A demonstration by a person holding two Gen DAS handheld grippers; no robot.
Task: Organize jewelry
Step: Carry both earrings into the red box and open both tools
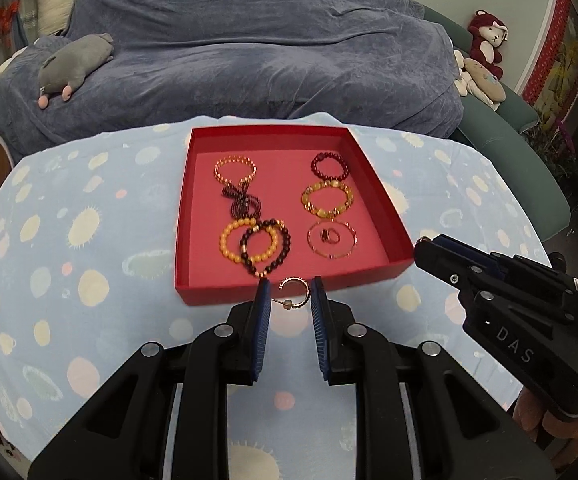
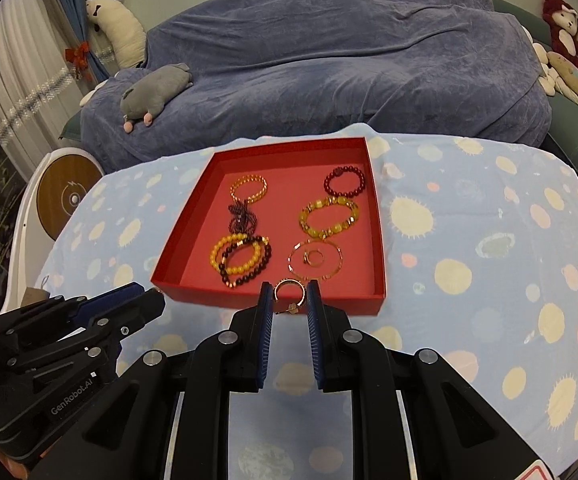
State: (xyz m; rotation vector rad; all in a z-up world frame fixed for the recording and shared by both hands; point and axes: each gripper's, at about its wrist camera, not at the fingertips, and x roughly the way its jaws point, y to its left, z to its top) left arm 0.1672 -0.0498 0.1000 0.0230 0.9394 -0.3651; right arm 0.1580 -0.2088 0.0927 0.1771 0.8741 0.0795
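L tongs (image 1: 290,286): pads set at a narrow gap, a hoop earring (image 1: 293,279) held between them, its post & stopper against the L pad. The earring is held just in front of the near wall of the red box (image 1: 249,290), over the spotted blue cloth (image 1: 89,240).

R tongs (image 2: 289,288): same narrow gap, a second hoop earring (image 2: 289,280) gripped between the pads, also at the box's near wall, approx. mid-wall.

Both tongs are pointed at the box, side by side but apart.

Inside the box, two columns are seen. L column, near to far: a yellow bead bracelet (image 1: 225,236) overlapped by a dark bead bracelet (image 1: 287,240), a dark knotted strand (image 1: 241,200), a gold bead bracelet (image 1: 235,160). R column: a thin gold bangle (image 1: 331,256) w/ a small ring (image 1: 325,236) lying inside it, a chunky amber bracelet (image 1: 327,190), a dark red bracelet (image 1: 329,156).

Behind the cloth a blue blanket (image 1: 249,40) is spread, w/ a grey plush toy (image 1: 73,64) lying on it.
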